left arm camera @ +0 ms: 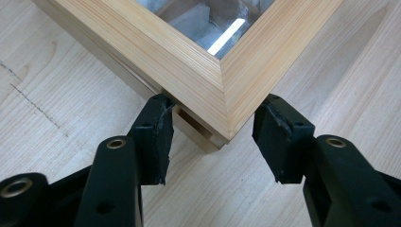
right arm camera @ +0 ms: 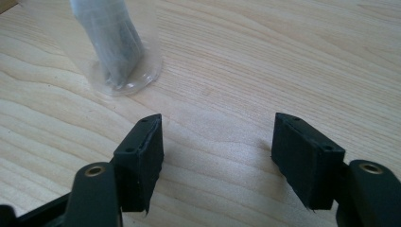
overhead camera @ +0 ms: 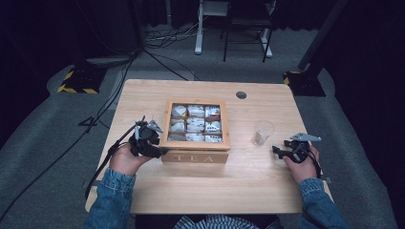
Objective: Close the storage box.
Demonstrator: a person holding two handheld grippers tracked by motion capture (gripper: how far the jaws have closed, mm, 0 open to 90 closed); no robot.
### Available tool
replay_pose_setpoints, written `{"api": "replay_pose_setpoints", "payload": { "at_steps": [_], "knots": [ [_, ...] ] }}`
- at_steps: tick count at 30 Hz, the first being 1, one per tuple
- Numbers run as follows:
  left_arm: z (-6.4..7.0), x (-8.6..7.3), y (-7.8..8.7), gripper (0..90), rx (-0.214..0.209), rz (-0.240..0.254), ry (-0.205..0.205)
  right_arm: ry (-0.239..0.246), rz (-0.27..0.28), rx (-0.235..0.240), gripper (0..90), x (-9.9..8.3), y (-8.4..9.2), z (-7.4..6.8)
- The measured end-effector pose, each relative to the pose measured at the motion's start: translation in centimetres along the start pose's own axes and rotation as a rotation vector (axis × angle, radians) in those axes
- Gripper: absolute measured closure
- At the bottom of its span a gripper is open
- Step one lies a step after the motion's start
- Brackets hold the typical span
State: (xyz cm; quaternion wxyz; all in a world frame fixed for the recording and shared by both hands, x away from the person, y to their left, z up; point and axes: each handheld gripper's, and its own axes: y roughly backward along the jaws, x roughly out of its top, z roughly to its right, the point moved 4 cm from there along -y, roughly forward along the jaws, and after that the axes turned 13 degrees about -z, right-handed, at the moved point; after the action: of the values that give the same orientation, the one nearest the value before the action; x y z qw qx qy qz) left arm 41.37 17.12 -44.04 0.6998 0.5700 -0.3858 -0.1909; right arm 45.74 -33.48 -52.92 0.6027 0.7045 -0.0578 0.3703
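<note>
A wooden tea box (overhead camera: 196,156) marked TEA stands mid-table, its glass-paned lid (left arm camera: 189,71) down over several tea bags. My left gripper (overhead camera: 160,150) is at the box's front left corner. In the left gripper view the jaws (left arm camera: 215,104) straddle that lid corner, and both pad tips touch the lid's two edges. My right gripper (overhead camera: 277,151) rests on the table to the right, jaws (right arm camera: 217,120) open with bare wood between them. A clear plastic cup (overhead camera: 261,132) with a tea bag in it (right arm camera: 118,47) stands just beyond its left jaw.
The light wooden table (overhead camera: 248,186) has a round cable hole (overhead camera: 241,95) at the back right. Bare wood lies in front of the box and between box and cup. Cables, a chair and stand bases sit on the grey floor behind.
</note>
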Motion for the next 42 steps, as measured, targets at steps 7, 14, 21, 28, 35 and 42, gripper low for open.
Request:
{"api": "replay_pose_setpoints", "payload": {
  "at_steps": [7, 14, 21, 28, 35, 42],
  "knots": [
    [0.0, 0.0, -0.4, 48.7, -0.005, -0.034, -0.007, 0.0, -0.001, 0.001, 35.4, 0.0, 0.0, 0.0],
    [0.0, 0.0, -0.7, 46.3, 0.0, -0.066, -0.011, 0.0, -0.002, 0.001, 35.5, 0.0, 0.0, 0.0],
    [-0.1, -0.2, -0.2, 43.7, -0.017, -0.046, -0.008, 0.0, -0.001, 0.001, 35.5, 0.0, 0.0, 0.0],
    [-0.7, -0.4, 1.7, 42.4, -0.011, 0.082, 0.033, 0.004, -0.001, 0.002, 35.5, 0.0, 0.0, 0.0],
    [-2.3, -1.2, 2.9, 41.9, 0.133, 0.145, 0.102, 0.004, 0.0, 0.003, 35.9, 0.0, 0.0, -0.1],
    [-4.1, -2.6, 3.5, 41.9, 0.146, 0.218, 0.185, 0.006, 0.001, 0.004, 36.1, 0.0, 0.0, -0.1]
  ]
}}
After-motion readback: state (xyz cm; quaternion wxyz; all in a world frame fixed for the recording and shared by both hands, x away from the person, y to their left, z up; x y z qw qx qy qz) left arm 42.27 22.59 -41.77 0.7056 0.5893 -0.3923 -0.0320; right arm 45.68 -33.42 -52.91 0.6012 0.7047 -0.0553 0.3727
